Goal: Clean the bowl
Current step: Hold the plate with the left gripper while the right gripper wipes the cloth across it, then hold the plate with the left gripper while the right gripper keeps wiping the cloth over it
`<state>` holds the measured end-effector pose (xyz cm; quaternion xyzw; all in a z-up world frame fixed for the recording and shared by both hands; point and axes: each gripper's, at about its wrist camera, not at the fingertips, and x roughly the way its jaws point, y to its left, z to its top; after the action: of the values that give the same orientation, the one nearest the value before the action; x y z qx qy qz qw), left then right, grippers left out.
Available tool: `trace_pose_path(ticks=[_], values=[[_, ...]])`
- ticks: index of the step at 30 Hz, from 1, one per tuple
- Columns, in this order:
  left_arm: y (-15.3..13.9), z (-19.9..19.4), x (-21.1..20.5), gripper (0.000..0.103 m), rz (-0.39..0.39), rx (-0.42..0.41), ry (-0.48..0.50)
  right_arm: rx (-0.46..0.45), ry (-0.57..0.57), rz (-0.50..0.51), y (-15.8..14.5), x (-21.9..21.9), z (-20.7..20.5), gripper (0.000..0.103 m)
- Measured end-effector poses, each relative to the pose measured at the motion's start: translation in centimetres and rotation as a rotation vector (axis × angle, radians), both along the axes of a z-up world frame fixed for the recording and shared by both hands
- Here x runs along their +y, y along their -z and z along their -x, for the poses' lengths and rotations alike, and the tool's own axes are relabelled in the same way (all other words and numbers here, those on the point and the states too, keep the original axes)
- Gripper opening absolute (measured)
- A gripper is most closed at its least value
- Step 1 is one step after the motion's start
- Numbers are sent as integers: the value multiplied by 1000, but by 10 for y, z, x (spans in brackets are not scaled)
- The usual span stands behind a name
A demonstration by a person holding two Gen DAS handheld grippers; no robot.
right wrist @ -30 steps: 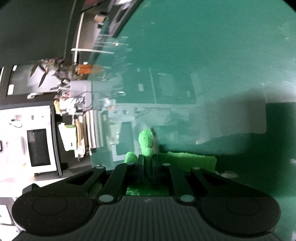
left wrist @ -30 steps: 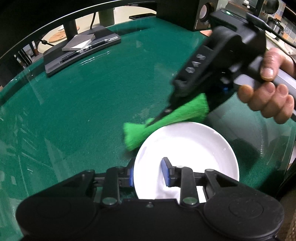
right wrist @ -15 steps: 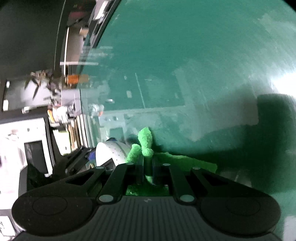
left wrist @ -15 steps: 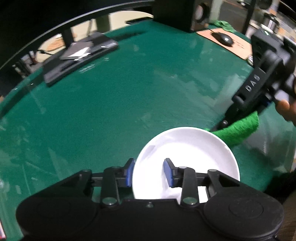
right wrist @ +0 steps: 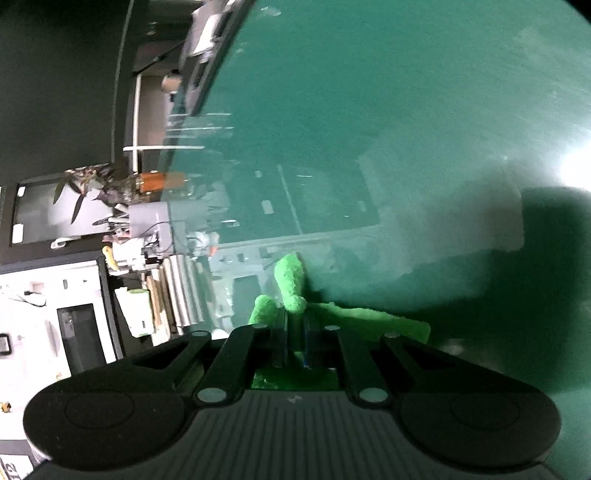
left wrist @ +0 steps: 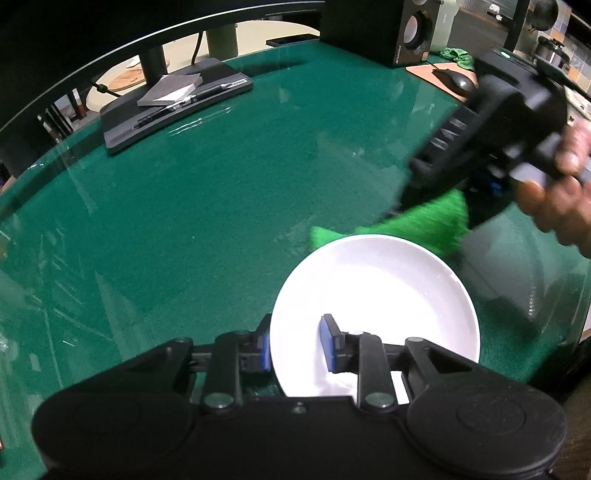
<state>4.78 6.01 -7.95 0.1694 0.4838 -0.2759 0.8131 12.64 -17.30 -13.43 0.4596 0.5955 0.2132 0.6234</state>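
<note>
White and shallow, the bowl (left wrist: 376, 295) sat on the green tabletop (left wrist: 221, 192) near its front edge, toward the right. The left gripper (left wrist: 297, 341) straddled the bowl's near rim, one blue pad (left wrist: 264, 350) outside the wall and the other blue pad (left wrist: 328, 341) inside over the white floor; its jaws were closing, with the rim between them, and the pads did not plainly press on it.

Behind the bowl's far rim, the right gripper (left wrist: 397, 214), held in a person's hand (left wrist: 565, 195), came in from the right edge. Its jaws were clenched on a bright green cloth (left wrist: 424, 221), which bunched at the bowl's far rim; whether it touched the rim could not be told. In the right wrist view the cloth (right wrist: 291, 284) stuck out past the tightly shut fingers of that gripper (right wrist: 295, 325), with a flap trailing to one side above the green surface.

At the far left corner of the tabletop lay a black monitor base (left wrist: 177, 99) with a grey notepad (left wrist: 170, 88) on it. At the far right corner stood a speaker (left wrist: 410, 29), with a mouse (left wrist: 454, 79) on a mat close by.
</note>
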Motion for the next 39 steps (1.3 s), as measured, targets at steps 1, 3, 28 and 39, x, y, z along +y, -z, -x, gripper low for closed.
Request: trace_pose_path(ticks=[1, 3, 28, 39], values=[[0, 1, 0, 26, 1, -1, 0, -5, -4, 2, -1, 1, 0, 9], [0, 1, 0, 27, 7, 0, 2, -11, -8, 4, -2, 0, 1, 9], [1, 0, 0, 30, 17, -7, 40, 40, 8, -4, 0, -26, 28, 9], [1, 1, -3, 31, 17, -4, 44, -11, -14, -14, -2, 9, 0, 9]])
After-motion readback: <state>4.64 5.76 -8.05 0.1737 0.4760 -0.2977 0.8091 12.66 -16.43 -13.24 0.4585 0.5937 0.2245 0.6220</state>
